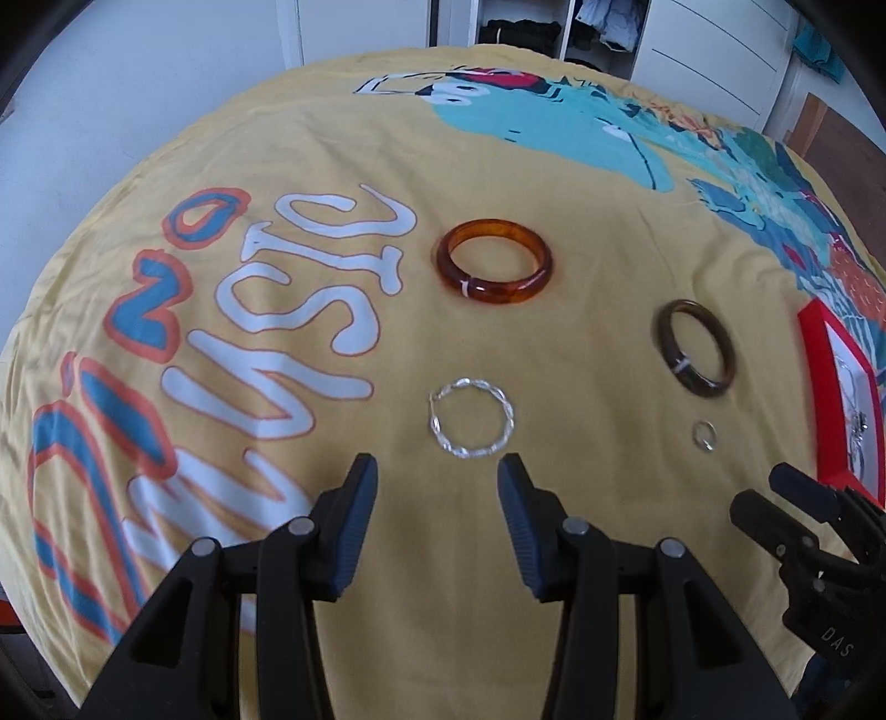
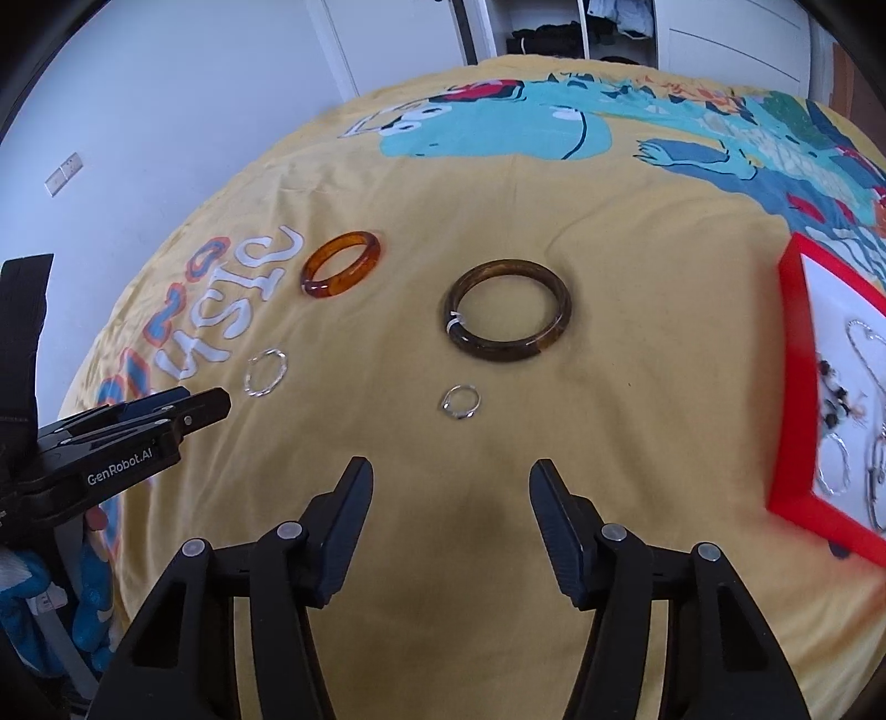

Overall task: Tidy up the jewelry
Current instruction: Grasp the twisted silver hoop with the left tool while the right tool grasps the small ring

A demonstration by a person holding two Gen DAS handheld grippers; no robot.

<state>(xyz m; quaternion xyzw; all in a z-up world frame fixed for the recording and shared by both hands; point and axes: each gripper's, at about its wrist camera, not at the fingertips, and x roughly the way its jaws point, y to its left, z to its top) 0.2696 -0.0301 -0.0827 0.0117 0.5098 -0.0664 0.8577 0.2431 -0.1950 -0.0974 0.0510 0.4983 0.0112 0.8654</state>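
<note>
On the yellow printed bedspread (image 1: 581, 343) lie an amber bangle (image 1: 494, 270) (image 2: 341, 265), a dark brown bangle (image 1: 695, 348) (image 2: 508, 310), a twisted silver hoop (image 1: 472, 417) (image 2: 266, 373) and a small silver ring (image 1: 705, 435) (image 2: 460, 402). My left gripper (image 1: 437, 468) is open and empty, just short of the silver hoop. My right gripper (image 2: 449, 473) is open and empty, just short of the small ring. A red-rimmed white tray (image 2: 789, 399) (image 1: 814, 354) at the right holds several silver and beaded pieces.
The bedspread (image 2: 637, 387) covers a bed with a dinosaur print and large letters. White wardrobe doors (image 1: 714, 50) and an open closet stand beyond the far edge. Each gripper shows at the side of the other's view: the right (image 1: 775, 498), the left (image 2: 210, 407).
</note>
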